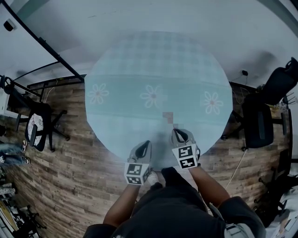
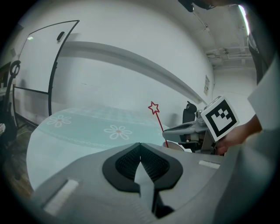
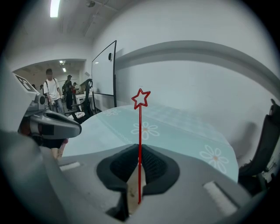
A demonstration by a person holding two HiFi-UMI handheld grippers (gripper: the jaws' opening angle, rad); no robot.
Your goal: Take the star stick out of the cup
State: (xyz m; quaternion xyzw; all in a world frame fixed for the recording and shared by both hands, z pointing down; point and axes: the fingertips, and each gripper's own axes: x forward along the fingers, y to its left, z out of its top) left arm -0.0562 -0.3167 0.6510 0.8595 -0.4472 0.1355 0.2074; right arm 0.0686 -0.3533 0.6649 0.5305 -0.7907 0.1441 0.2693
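Our right gripper fingers pinch the star stick at frame centre; we should lift straight up, holding it vertical. The left gripper fingers are closed and empty.

The scene was lit brightly and evenly from overhead; a ceiling strip light was blown out to glare at the far left in the right gripper view. Only a soft shadow was cast on the table at its near edge. Straight lines were bent by strong fisheye distortion, and corners were blackened in both gripper views. The star stick was rendered sharp against a slightly soft near foreground.
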